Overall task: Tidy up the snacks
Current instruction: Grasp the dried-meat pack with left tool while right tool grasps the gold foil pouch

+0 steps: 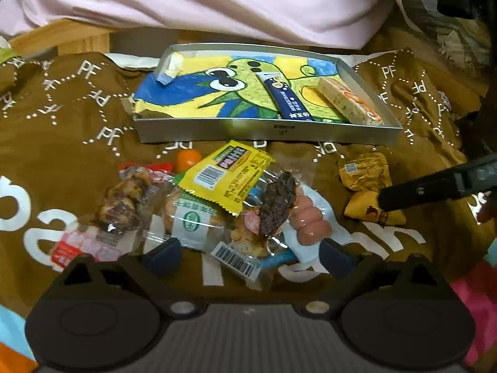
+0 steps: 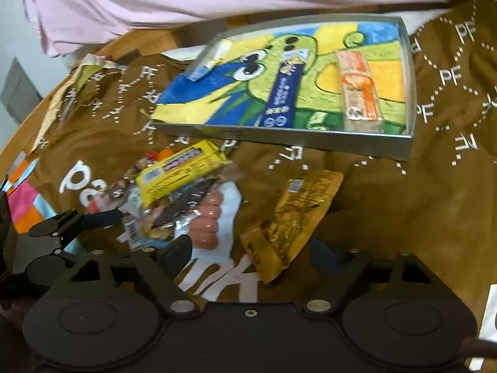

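Tray (image 1: 217, 130) holding two bars; snack pile (image 1: 217, 205) waiting just in front of it. Left claw (image 1: 248, 255) and right claw (image 2: 251, 248) both hanging spread, pinching nothing.

Dim, warm indoor light; heavy fisheye warp.
Right wrist view motion-blurred, left sharper; black vignette corners, soft shadows, no glare.
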A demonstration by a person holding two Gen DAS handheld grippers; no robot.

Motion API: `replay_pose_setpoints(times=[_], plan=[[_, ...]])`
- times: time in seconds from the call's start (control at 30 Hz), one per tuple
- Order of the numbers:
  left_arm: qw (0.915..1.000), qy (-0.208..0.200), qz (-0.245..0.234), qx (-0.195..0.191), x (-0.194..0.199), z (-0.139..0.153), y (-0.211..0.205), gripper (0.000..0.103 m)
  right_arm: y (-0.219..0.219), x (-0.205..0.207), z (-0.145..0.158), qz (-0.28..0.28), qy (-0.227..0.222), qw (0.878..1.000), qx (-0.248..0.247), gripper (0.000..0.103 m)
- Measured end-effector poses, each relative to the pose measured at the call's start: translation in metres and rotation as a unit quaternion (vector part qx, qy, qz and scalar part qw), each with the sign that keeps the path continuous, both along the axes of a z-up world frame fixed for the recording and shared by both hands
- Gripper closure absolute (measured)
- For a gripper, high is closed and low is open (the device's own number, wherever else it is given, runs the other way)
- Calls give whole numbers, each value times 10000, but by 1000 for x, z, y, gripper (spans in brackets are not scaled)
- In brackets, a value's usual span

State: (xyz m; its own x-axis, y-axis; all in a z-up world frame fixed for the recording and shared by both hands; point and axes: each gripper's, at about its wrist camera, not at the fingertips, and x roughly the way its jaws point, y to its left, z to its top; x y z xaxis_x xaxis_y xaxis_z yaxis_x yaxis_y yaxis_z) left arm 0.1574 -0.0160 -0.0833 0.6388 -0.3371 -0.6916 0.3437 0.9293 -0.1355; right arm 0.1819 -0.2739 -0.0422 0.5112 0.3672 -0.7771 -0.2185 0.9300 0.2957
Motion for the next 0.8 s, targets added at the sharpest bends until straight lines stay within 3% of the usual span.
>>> replay_pose_setpoints(times=[0.17,0.33,0.4,0.53,0.57,0.67,0.8], plan=[[9998,55,-166,-16,-2,-2,-4,28,0,17,-13,-252,126,9996,35,24],[9995,30,-319,44,-8,1,-10,41,10,19,-14,-209,-73,9992,-337,51],[9994,34,-345,20,-10,3,-11,41,12,17,-13,-98,-109,9993,-347,58],[9994,-9,-352,-71,-12,8,-10,40,16,15,-8,19,-187,9995,-248,59],[9994,-28,-344,-71,-11,9,-10,36,15,15,-8,16,-202,9995,-231,59],[9996,-133,-213,85,-7,6,-12,22,13,18,-12,-81,-75,9998,-187,57],[9983,-385,-305,305,-2,8,-18,20,13,21,-14,-150,-32,9997,-187,48]])
